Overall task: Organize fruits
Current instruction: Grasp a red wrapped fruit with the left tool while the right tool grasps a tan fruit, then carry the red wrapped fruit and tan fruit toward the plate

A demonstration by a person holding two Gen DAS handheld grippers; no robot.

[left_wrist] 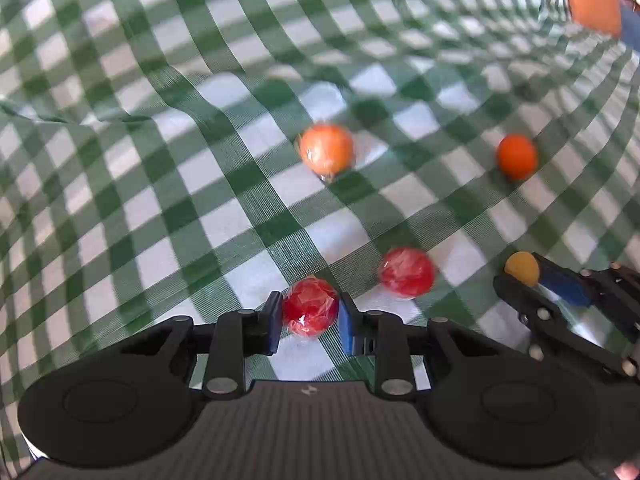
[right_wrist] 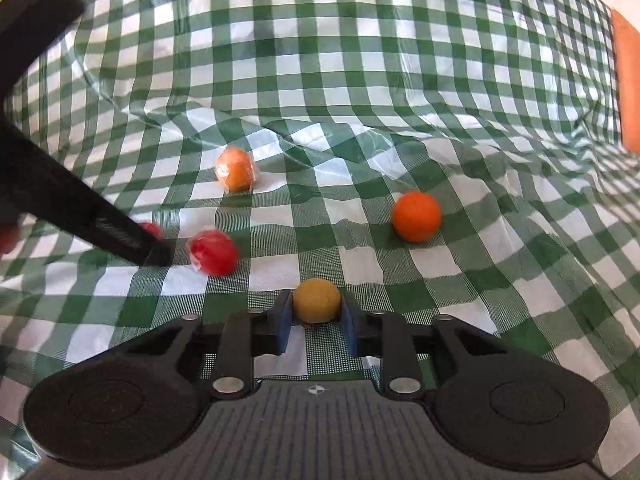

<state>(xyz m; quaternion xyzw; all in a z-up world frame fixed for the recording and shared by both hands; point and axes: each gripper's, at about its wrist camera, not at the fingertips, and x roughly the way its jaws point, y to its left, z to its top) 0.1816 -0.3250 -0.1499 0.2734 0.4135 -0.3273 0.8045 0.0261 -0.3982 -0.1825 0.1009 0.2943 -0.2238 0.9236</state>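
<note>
**Both grippers closed on fruit: lift check**

Left gripper [left_wrist: 310,314]: your blue pads pinch a red plastic-wrapped ball fruit [left_wrist: 310,307] at its widest part, low over the green-checked tablecloth [left_wrist: 160,208]. The film is crinkled and looks slippery, so hold firm pressure and lift straight up, not sideways.

Right gripper [right_wrist: 316,314]: pads pressed onto a yellow ball fruit [right_wrist: 316,300], centred between the fingers and resting on the cloth. This one is bare and matte; it should hold more surely.

Items left on the cloth:
- second red wrapped fruit [left_wrist: 406,272], near the left gripper; keep your fingers clear of it as you rise.
- wrapped orange fruit [left_wrist: 327,148], further out, centre.
- bare orange fruit [left_wrist: 517,156], further out, right.

Cloth note: it lies wrinkled and loose. You risk snagging a fold, so raise both hands before you carry across. No destination container is visible in either view.
</note>
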